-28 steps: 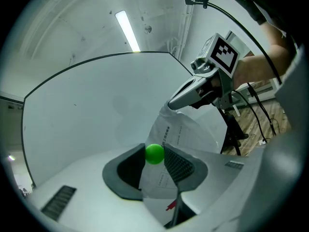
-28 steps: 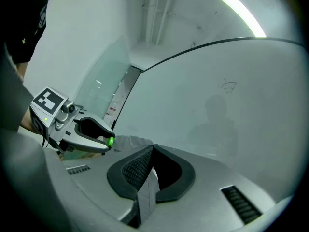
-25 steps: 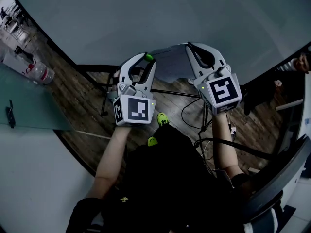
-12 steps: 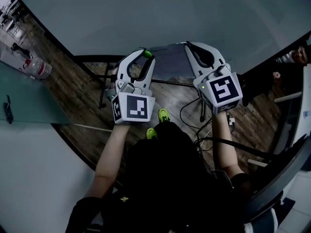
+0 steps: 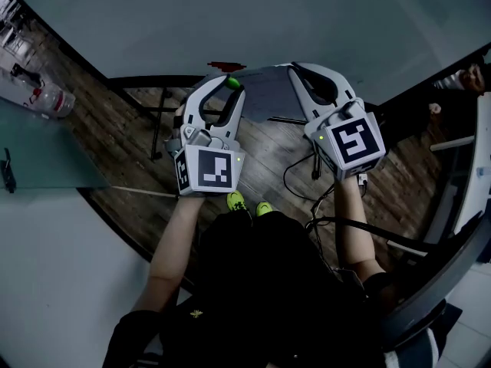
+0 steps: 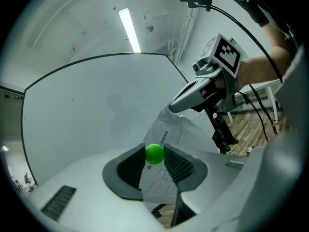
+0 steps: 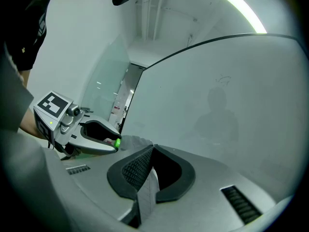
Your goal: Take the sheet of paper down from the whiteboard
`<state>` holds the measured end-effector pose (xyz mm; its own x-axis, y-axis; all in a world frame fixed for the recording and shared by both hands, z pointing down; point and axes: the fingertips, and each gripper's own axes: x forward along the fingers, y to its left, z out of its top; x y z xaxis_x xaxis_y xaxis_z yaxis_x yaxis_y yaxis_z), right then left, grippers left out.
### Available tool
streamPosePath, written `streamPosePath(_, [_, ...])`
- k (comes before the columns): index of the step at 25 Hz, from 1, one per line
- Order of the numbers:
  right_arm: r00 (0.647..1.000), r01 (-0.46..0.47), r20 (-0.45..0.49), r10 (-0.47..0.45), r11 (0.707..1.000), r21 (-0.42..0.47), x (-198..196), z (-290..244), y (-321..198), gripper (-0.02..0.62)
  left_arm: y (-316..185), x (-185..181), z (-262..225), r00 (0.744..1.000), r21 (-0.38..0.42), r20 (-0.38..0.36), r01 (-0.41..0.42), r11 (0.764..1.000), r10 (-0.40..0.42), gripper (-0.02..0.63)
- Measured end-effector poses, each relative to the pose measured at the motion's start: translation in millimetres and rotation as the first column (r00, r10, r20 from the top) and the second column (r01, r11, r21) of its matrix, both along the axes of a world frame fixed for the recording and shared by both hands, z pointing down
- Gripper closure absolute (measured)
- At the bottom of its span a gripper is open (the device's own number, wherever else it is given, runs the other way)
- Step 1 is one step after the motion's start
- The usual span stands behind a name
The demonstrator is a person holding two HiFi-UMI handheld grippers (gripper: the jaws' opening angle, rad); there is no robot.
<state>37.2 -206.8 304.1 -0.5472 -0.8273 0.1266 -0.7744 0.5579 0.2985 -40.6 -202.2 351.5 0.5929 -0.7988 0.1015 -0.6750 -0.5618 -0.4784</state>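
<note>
Carried the sheet of paper (image 5: 267,92) lower, just off the whiteboard's (image 5: 307,21) bottom edge, right claw (image 7: 150,166) pinched shut on one edge, left claw (image 6: 155,161) clamped on a green ball (image 6: 154,153) at the other; seemingly down already.

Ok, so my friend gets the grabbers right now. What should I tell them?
The left gripper is shut on a green ball, and the sheet of paper passes between its jaws below the ball.
The right gripper is shut on the sheet's other end.
The sheet hangs bent between the two grippers, in front of the whiteboard.
Done: the sheet looks to be off the board.
Left: probably just to bring it away and put it down.
</note>
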Motion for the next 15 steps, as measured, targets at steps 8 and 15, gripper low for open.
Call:
streamPosePath(8, [1.000,0.010,0.028,-0.010,1.000,-0.021,17.9,15.9,19.7,0.580,14.8,18.5,11.3,1.000,-0.007,0.016,0.004,1.000,-0.004,0.472])
streamPosePath(15, [0.997,0.024,0.069,-0.021,0.999,-0.046,36.3,11.1,57.5,0.580,52.6,41.7,6.0,0.999,-0.005,0.034,0.001,1.000,-0.001,0.472])
